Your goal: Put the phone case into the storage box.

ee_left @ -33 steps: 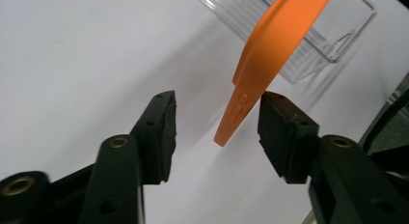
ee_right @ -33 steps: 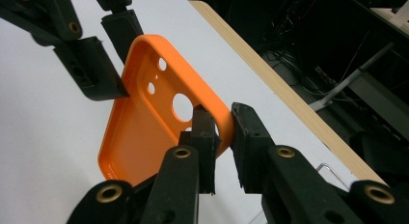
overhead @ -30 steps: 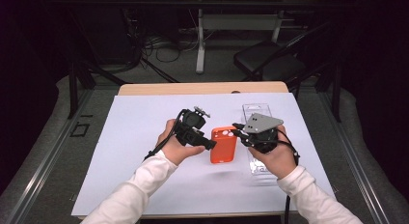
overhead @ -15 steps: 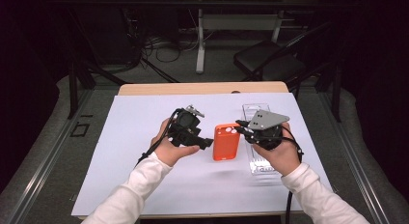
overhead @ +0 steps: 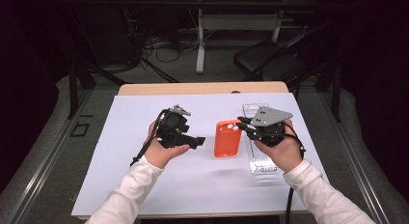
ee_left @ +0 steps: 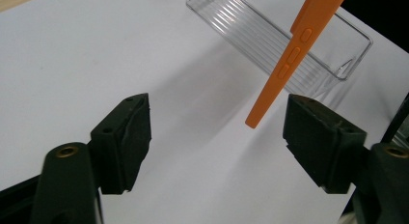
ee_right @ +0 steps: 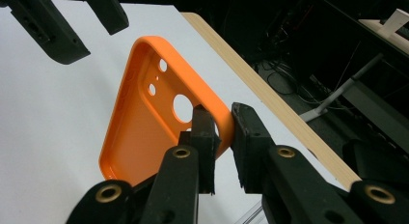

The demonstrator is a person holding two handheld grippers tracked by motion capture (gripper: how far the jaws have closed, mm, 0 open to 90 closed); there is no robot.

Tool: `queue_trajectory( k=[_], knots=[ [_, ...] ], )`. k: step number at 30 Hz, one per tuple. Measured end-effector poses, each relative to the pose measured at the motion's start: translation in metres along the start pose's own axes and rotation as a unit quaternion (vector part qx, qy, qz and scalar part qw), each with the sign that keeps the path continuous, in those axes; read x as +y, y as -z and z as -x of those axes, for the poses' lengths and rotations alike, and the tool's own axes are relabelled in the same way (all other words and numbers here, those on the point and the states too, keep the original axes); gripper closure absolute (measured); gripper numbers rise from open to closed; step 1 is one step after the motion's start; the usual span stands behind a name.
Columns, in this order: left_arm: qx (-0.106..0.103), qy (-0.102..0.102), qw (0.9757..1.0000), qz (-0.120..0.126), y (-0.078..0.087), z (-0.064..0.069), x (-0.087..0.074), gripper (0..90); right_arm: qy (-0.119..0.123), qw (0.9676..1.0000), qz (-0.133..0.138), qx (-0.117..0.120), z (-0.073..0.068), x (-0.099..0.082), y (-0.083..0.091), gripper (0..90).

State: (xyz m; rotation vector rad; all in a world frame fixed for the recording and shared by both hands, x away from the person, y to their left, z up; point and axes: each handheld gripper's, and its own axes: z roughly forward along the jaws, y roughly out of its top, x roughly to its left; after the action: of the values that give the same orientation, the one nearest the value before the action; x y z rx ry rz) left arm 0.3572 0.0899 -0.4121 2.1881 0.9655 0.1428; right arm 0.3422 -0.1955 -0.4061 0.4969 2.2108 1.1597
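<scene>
Holding the orange phone case (overhead: 228,138) by one edge, the right gripper (overhead: 243,123) has its jaws pinched tight on the rim, next to the big round camera hole. You can see that grip up close in the right gripper view, w/ the case (ee_right: 144,122) tilted up off the white table cover (overhead: 144,185) & its hollow inside facing the camera. The left gripper (overhead: 195,141) has just been opening its jaws; now they stand wide apart w/ nothing pressed between them. In the left gripper view the case (ee_left: 289,60) hangs edge-on, its side buttons showing, & its low corner sits in the gap ahead of the two black pads (ee_left: 128,137), touching neither. A clear plastic tray (overhead: 263,159) lies on the cover just beside the case, under the right hand (overhead: 279,149). The left hand (overhead: 164,154) is a bit apart from the case, to its left in the high view.
</scene>
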Motion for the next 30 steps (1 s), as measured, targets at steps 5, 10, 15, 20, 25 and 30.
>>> queue_trajectory(
  k=[5, 10, 15, 20, 25, 30],
  knots=[
    [0.009, 0.014, 0.9998, 0.011, -0.004, -0.002, -0.004, 19.4, 0.002, 1.0000, 0.004, 0.001, 0.000, 0.002, -0.001, 80.6],
    [0.005, 0.015, 0.9995, 0.026, -0.006, 0.001, -0.005, 16.7, 0.006, 1.0000, 0.007, -0.002, -0.001, 0.003, -0.003, 80.6],
    [0.009, 0.028, 0.9987, 0.042, -0.006, 0.002, -0.007, 14.5, 0.011, 0.9999, 0.008, -0.002, 0.000, 0.004, -0.005, 80.6],
    [-0.012, 0.027, 0.9980, 0.056, -0.005, -0.001, -0.012, 6.4, 0.012, 0.9999, 0.011, -0.005, 0.001, 0.004, -0.005, 80.5],
    [-0.017, 0.015, 0.9977, 0.063, -0.004, 0.000, -0.016, 3.7, 0.012, 0.9998, 0.011, -0.008, 0.002, 0.004, -0.004, 80.5],
    [-0.021, 0.015, 0.9968, 0.076, -0.007, -0.002, -0.022, 0.6, 0.013, 0.9998, 0.011, -0.010, 0.004, 0.004, -0.005, 80.5]
  ],
)
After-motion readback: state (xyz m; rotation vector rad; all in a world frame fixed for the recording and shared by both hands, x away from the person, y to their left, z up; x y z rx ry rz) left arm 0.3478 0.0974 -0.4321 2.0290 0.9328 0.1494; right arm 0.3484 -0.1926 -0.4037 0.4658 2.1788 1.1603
